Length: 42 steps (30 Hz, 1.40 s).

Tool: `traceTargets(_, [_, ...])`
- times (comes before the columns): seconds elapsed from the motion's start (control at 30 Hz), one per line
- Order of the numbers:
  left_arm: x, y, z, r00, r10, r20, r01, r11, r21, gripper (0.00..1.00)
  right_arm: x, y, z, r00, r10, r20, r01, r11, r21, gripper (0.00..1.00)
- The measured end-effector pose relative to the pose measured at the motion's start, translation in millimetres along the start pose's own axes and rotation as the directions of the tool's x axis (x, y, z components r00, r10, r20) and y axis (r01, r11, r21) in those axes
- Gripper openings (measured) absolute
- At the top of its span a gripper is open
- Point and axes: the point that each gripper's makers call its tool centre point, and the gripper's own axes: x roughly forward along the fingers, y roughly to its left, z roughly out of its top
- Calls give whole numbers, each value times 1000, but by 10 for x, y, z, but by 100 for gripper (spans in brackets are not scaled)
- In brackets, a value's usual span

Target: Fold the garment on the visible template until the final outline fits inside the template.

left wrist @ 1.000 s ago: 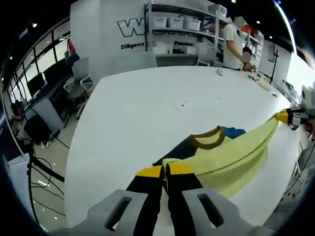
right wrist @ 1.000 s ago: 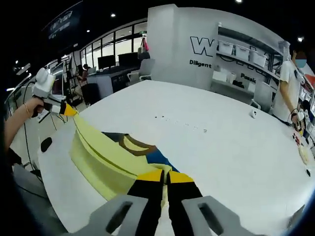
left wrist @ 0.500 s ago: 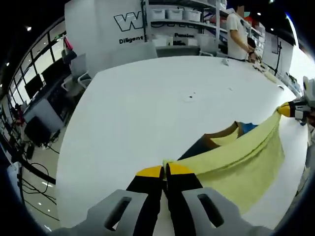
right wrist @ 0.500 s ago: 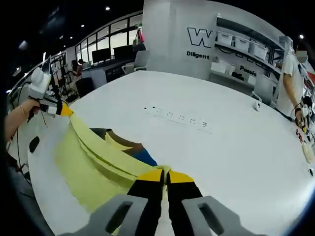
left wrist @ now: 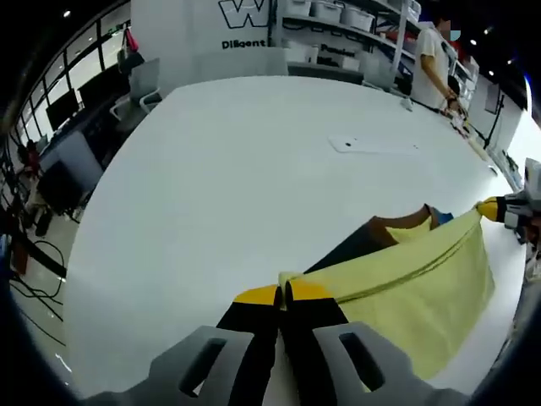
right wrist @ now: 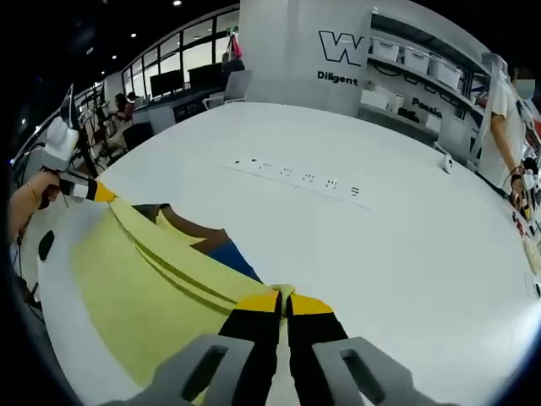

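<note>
A yellow garment (left wrist: 406, 279) with a brown collar (left wrist: 404, 220) hangs stretched between my two grippers above a white table (left wrist: 237, 169). Under it lies a dark blue template (left wrist: 355, 245), mostly hidden by the cloth. My left gripper (left wrist: 282, 293) is shut on one corner of the garment. My right gripper (right wrist: 282, 298) is shut on the opposite corner. In the left gripper view the right gripper (left wrist: 499, 208) shows at the far right holding the cloth edge. In the right gripper view the left gripper (right wrist: 91, 191) shows at the far left, held by a hand; the garment (right wrist: 144, 279) sags over the template (right wrist: 228, 254).
A row of small sockets (right wrist: 296, 176) sits mid-table. A person (left wrist: 439, 59) stands at the far side by shelves with bins (left wrist: 338, 17). Chairs and desks (left wrist: 76, 144) stand off the table's left edge. Small items (right wrist: 526, 254) lie near the far right edge.
Both views have dropped closer to the table and tilted down. The garment has come lower and spreads flatter over the template; both grippers keep their hold.
</note>
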Motion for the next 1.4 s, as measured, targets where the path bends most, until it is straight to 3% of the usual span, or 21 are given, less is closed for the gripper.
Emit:
traceTargets(0.17, [15,-34,-26,1000,-12,6,11,999,46,5,53,-11,-36,1000,15,15,-15,1000,-5,0])
traceTargets(0.23, [15,-41,84,996,-23,83,15,996,93,6,40,-21,-36,999,21,30,-21,1000,-12,0])
traceTargets(0.4, [-67,-21,64,993,-31,111,19,994,103,11,-36,-89,-45,998,-9,69,12,999,-40,16])
traceTargets(0.47, [-106,-49,41,991,-59,117,37,982,183,16,-60,-78,-69,998,-4,69,9,997,-74,18])
traceTargets(0.53, [-145,-108,4,988,-98,123,64,964,259,26,-82,-60,-94,998,3,67,8,986,-164,24])
traceTargets(0.6, [-170,-146,-65,987,-119,108,81,948,307,34,-88,-15,-134,998,13,57,0,974,-226,33])
traceTargets(0.63, [-170,-167,-71,985,-129,118,84,942,324,39,-84,-6,-146,998,12,55,3,967,-256,35])
traceTargets(0.7, [-142,-172,-154,988,-127,86,88,932,353,43,-67,-24,-182,999,-10,43,23,951,-309,36])
traceTargets(0.77, [-97,-155,-199,992,-109,67,74,915,398,47,-32,-26,-202,999,-21,35,31,944,-329,36])
traceTargets(0.97, [15,-204,-162,991,-112,72,70,899,432,51,102,-35,-89,998,-22,64,43,935,-352,41])
traceTargets(1.07, [68,-186,-73,989,-114,89,67,907,415,51,166,-82,-45,997,-34,67,55,937,-345,41])
traceTargets(1.13, [91,-175,-24,989,-111,101,61,911,407,51,185,-122,42,994,-43,104,72,952,-296,41])
traceTargets(1.2, [119,-138,63,986,-94,136,38,928,369,50,200,-196,117,989,-67,133,96,969,-226,43])
traceTargets(1.23, [130,-101,131,982,-76,174,18,950,311,49,208,-215,143,987,-68,144,97,974,-207,44])
traceTargets(1.33, [155,-1,162,982,-34,184,-7,976,218,50,219,-319,159,983,-107,146,128,981,-142,45])
traceTargets(1.4, [161,39,165,982,-23,186,-16,979,204,51,225,-338,148,984,-108,140,125,985,-121,45])
